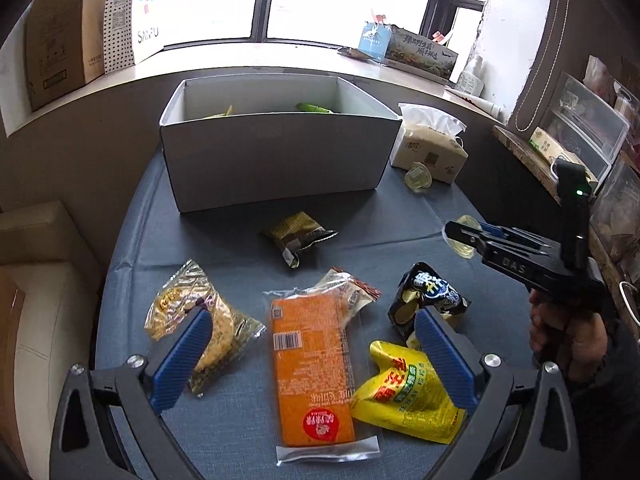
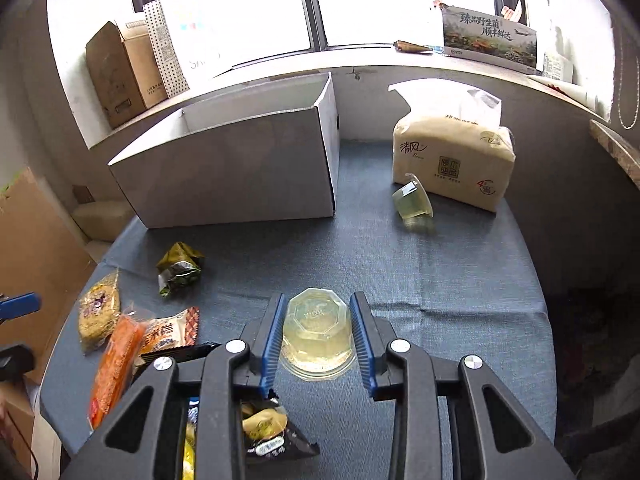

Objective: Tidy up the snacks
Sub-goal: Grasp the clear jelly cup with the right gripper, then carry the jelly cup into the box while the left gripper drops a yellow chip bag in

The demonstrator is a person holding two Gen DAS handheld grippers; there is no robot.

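Pinching a jelly cup in the right claw.
Left claw spread; lift straight, squeezing gently, toward the box ahead.

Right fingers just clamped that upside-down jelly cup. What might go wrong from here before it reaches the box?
1. The jelly cup is soft clear plastic with tapering walls; the right gripper may squash it or let it slip.
2. The white box has a tall near wall; a low carry might clip it.
3. The left gripper hangs open over the orange packet; the arms may cross.
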